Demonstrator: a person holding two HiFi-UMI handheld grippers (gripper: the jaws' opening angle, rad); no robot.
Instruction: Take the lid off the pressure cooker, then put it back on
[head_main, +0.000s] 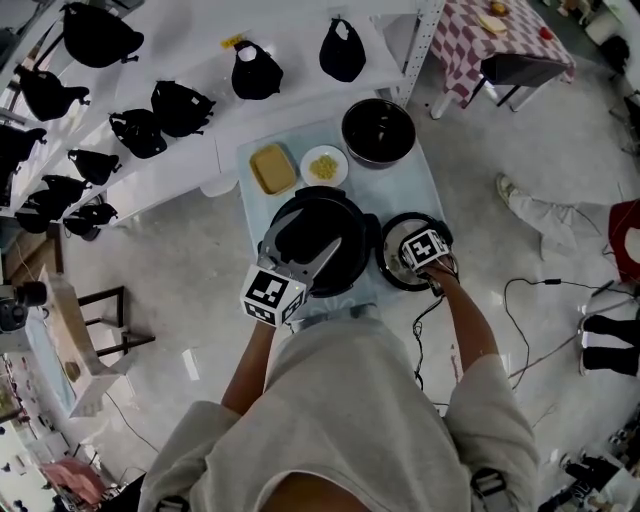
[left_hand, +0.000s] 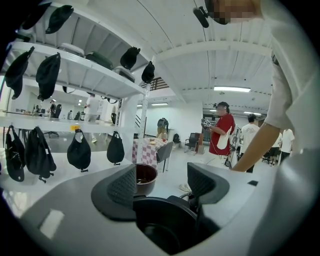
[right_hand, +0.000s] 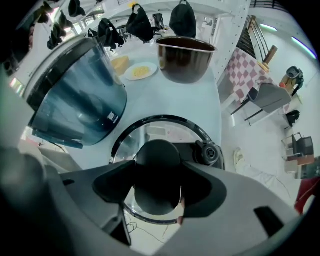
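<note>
R tongs (right_hand: 157, 184) clamped on lid knob (right_hand: 157, 159) | lid (right_hand: 167, 129) off cooker (head_main: 352, 252), flat on table (head_main: 402, 188) just beside cooker's R side | L tongs (left_hand: 162, 184) jaws apart, nothing btwn, over cooker's near rim | bowl (head_main: 378, 132) at table's far end

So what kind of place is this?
Probably a big workshop or test hall, not a home kitchen: white shelves hung with black caps, loose cables on the bare floor.
</note>
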